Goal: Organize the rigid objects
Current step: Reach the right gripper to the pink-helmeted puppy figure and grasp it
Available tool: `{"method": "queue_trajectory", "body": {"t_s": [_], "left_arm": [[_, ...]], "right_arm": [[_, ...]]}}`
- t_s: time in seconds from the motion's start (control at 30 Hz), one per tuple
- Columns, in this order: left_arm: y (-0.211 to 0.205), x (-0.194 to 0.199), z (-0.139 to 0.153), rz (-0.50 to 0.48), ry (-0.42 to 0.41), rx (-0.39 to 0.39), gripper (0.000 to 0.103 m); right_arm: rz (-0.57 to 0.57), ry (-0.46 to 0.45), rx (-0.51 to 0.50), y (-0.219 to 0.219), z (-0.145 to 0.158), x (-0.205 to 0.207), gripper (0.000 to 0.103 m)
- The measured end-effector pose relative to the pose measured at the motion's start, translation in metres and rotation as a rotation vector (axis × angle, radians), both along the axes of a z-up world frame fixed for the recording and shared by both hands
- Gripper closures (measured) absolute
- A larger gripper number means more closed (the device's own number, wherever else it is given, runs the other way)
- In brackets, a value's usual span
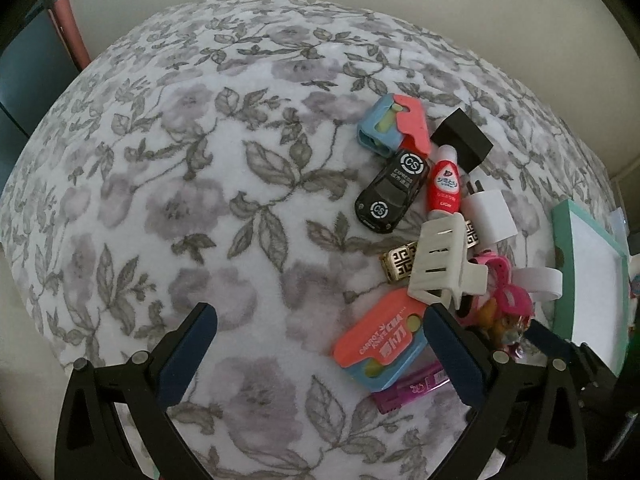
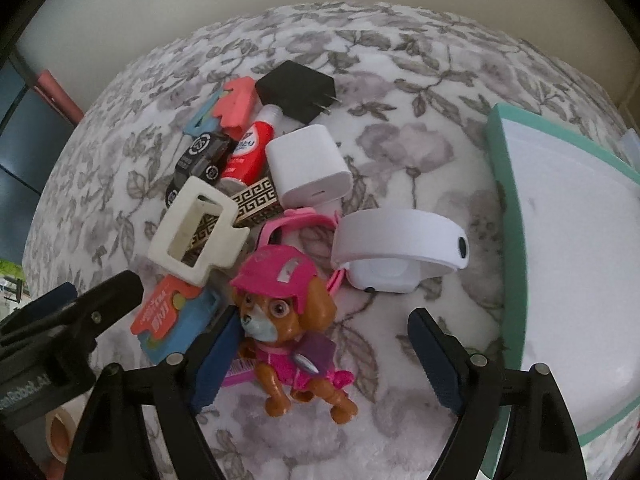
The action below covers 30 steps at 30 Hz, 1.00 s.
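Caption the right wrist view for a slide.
Open right gripper straddles a pink-helmeted toy dog beside a pile of small objects on a floral blanket.

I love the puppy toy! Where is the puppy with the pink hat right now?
In the right wrist view, the puppy toy stands low in the middle between the right gripper's open fingers, against the left one, just below the cream hair clip and the white band.

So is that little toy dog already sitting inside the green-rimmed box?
No, the toy dog lies on the floral blanket, between the right gripper's fingers, beside the box.
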<state>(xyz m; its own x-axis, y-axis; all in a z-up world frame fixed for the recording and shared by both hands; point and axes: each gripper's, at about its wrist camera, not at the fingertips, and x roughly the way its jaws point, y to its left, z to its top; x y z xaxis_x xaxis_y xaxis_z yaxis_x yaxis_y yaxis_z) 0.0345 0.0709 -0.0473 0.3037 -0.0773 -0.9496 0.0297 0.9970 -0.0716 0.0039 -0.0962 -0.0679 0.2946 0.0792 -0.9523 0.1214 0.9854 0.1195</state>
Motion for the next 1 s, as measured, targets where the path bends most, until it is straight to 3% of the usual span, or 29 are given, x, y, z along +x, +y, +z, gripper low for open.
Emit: {"method": "queue_trajectory", "body": {"t_s": [0.1,0.27,0.7,0.93,0.97,1.0], "left_arm": [[-0.006,-0.001,0.0,-0.02,0.001,-0.003,0.001],[-0.018,-0.003,0.0,-0.068,-0.006,0.006,0.001],[-0.045,-0.004,-0.016,-0.166,0.032,0.036,0.002],[-0.054,-0.002,-0.032,-0.186,0.081,0.05,0.024],[-0.054,-0.002,-0.034,-0.188,0.089,0.047,0.034],[-0.054,-0.002,-0.036,-0.191,0.089,0.052,0.035]], "right_arm": [[0.03,0.012,-0.035,0.006,-0.002,0.0,0.025],[0.003,0.009,-0.011,-0.002,0.001,0.0,0.04],[-0.025,0.036,0.024,-0.02,0.004,-0.02,0.04],[-0.022,0.055,0.003,-0.023,0.004,-0.032,0.04],[-0.017,0.057,-0.005,-0.023,0.004,-0.034,0.04],[-0.013,0.059,-0.011,-0.024,0.005,-0.037,0.04]]}}
